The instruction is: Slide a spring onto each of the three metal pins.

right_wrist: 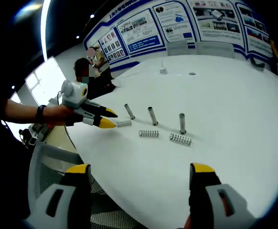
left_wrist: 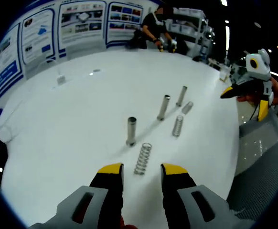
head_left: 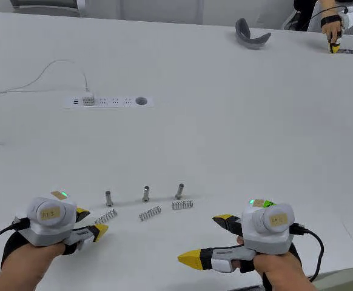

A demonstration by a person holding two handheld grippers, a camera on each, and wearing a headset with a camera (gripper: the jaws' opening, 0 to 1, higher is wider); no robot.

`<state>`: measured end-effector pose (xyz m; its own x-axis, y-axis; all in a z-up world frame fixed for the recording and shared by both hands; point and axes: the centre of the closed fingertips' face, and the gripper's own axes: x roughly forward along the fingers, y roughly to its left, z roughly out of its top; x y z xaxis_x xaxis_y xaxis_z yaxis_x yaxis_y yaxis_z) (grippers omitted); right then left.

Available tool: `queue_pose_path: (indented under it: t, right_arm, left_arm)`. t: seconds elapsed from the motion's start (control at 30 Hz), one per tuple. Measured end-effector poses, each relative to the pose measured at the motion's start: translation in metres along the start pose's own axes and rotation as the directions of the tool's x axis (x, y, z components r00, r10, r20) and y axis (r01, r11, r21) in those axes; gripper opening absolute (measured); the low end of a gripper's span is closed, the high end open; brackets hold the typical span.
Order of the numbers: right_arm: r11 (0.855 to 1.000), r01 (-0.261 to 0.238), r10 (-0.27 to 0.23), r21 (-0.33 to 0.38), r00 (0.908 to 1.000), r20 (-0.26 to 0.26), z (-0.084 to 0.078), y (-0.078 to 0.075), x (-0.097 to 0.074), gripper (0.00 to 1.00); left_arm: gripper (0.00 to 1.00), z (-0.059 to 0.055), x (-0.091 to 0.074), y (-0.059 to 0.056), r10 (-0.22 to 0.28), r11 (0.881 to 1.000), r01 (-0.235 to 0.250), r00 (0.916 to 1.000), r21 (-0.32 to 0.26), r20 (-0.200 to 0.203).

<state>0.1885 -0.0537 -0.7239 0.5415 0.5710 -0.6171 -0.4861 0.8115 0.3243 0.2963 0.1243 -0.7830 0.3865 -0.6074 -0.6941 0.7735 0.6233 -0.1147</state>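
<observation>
Three short metal pins stand upright in a row on the white table: left pin (head_left: 108, 198), middle pin (head_left: 145, 193), right pin (head_left: 179, 191). A loose spring lies just in front of each: left spring (head_left: 105, 216), middle spring (head_left: 150, 213), right spring (head_left: 182, 205). My left gripper (head_left: 91, 221) is open, its yellow tips right beside the left spring (left_wrist: 143, 158), which lies just ahead of the jaws and is not touched. My right gripper (head_left: 205, 238) is wide open and holds nothing, to the right of the right spring (right_wrist: 180, 139) and nearer the table's front edge.
A white power strip (head_left: 108, 101) with a plugged-in charger and cable lies farther back on the left. A grey curved object (head_left: 251, 35) rests at the far right. Another person's hand (head_left: 332, 27) works at the far corner. The table's front edge is close behind both grippers.
</observation>
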Motion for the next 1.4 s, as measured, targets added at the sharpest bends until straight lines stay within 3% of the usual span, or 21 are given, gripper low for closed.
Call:
queue_pose_path:
  t: [0.4, 0.6, 0.8, 0.93, 1.17, 1.4]
  right_arm:
    - [1.0, -0.001, 0.001, 0.012, 1.0, 0.001, -0.002, 0.0, 0.0, 0.86]
    - [1.0, -0.009, 0.009, 0.01, 1.0, -0.004, -0.004, 0.002, -0.001, 0.86]
    - [1.0, -0.011, 0.011, 0.015, 0.9999, -0.006, -0.007, 0.0, -0.002, 0.86]
    - [1.0, -0.016, 0.016, 0.015, 0.9999, -0.005, -0.007, 0.0, -0.002, 0.86]
    - [1.0, -0.026, 0.026, 0.013, 0.9996, -0.01, -0.009, 0.001, -0.001, 0.86]
    - [0.999, -0.042, 0.043, 0.012, 0.9991, -0.009, -0.009, 0.004, 0.002, 0.85]
  left_arm:
    - [0.16, -0.006, 0.017, 0.002, 0.002, 0.999, 0.0, 0.9994, 0.048, -0.034]
    - [0.15, -0.008, 0.017, -0.001, 0.008, 0.999, -0.005, 0.9987, 0.048, -0.051]
    - [0.11, -0.007, 0.018, 0.0, 0.029, 0.996, -0.024, 0.9979, 0.088, -0.059]
    - [0.11, -0.009, 0.016, 0.001, 0.042, 0.997, -0.037, 0.9962, 0.07, -0.076]
    - [0.1, -0.012, 0.006, 0.0, 0.053, 0.998, -0.049, 0.9961, 0.049, -0.071]
    - [0.1, -0.017, -0.012, 0.0, 0.068, 0.997, -0.064, 0.9954, 0.046, -0.069]
